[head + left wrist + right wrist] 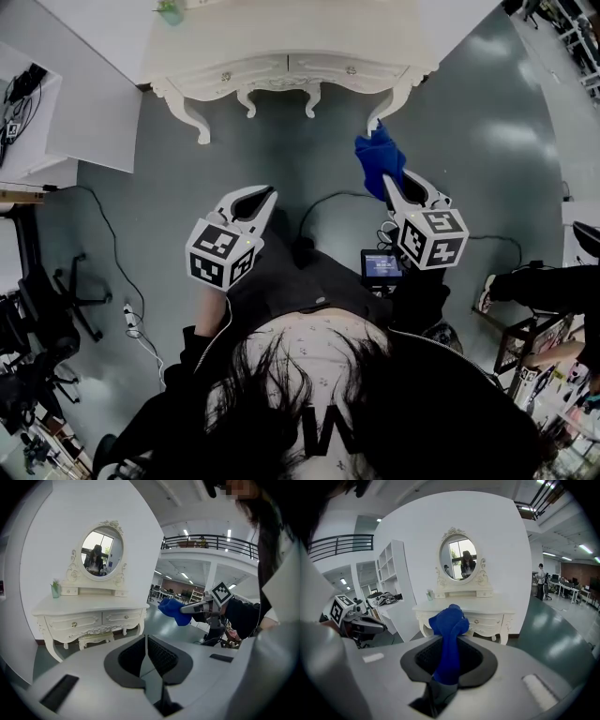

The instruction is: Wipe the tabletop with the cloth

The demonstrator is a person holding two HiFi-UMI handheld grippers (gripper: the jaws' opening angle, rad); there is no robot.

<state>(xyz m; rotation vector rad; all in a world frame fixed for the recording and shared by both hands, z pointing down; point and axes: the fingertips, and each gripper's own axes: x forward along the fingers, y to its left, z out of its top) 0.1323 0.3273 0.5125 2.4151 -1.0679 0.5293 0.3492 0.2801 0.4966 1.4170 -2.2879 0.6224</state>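
1. Wiping looks not yet begun. The blue cloth (380, 157) hangs in the air at 1 o'clock in the head view, short of the dressing table (281, 37) at 12 o'clock.
2. The right gripper (389, 183) has its jaws pinched on the cloth, which bunches out past the tips.
3. The left gripper (267, 192), at 11 o'clock, has its jaws pressed together with nothing between them.
4. Still to do: bring the cloth onto the tabletop and wipe it.

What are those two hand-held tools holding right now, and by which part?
The right tool pinches a blue cloth by one end, the rest bunched beyond its jaws. The left tool is shut on nothing.
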